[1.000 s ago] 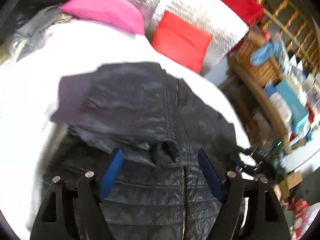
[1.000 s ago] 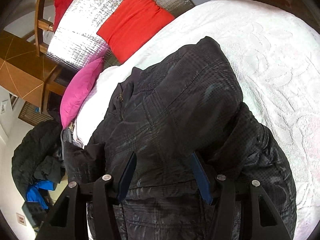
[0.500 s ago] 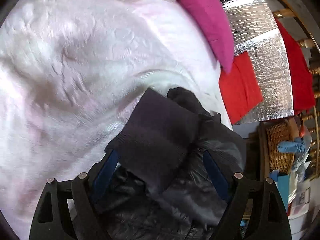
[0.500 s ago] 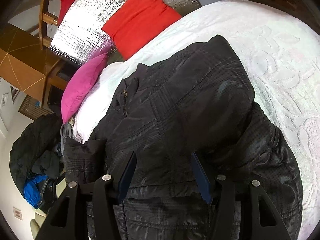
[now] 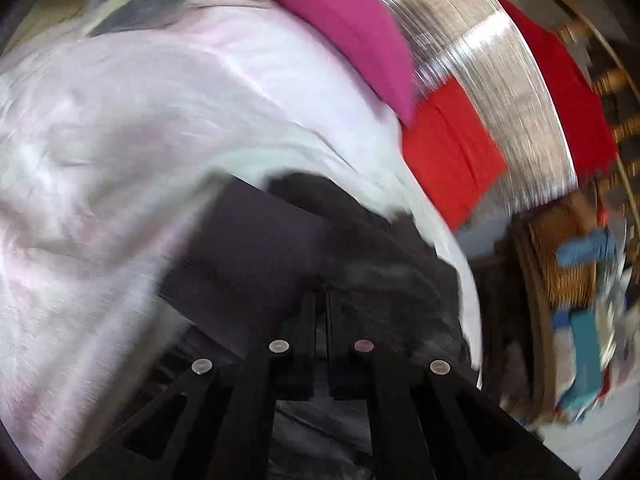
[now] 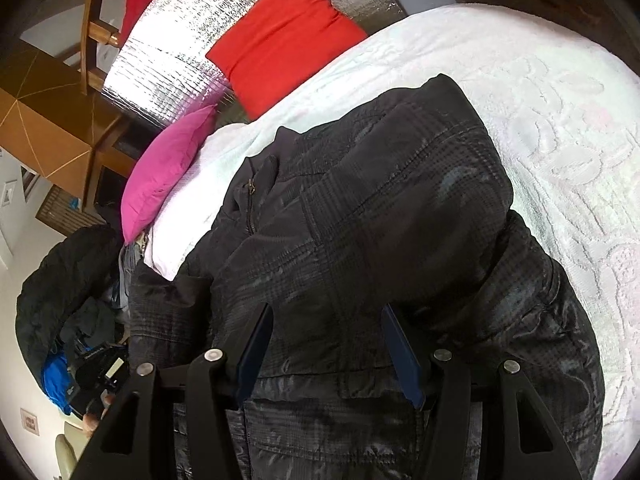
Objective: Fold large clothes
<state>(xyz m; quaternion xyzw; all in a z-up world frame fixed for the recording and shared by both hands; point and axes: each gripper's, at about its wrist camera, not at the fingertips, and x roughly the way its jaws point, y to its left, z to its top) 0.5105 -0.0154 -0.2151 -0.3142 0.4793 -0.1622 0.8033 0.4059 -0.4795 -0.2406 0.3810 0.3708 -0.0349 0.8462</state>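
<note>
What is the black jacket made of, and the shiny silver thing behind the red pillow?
The black jacket looks like quilted nylon or polyester: slick sheen, stitched lines, puffy folds. The silver sheet looks like foil-faced insulation: mirror-bright, with a fine dimpled grid.

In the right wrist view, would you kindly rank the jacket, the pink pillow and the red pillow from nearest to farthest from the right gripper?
1. Jacket: directly under and ahead of the right gripper, whose jaws stand open over it.
2. Pink pillow: ahead to the left, at the bed's edge.
3. Red pillow: farthest, at the head of the bed against the silver sheet.
</note>
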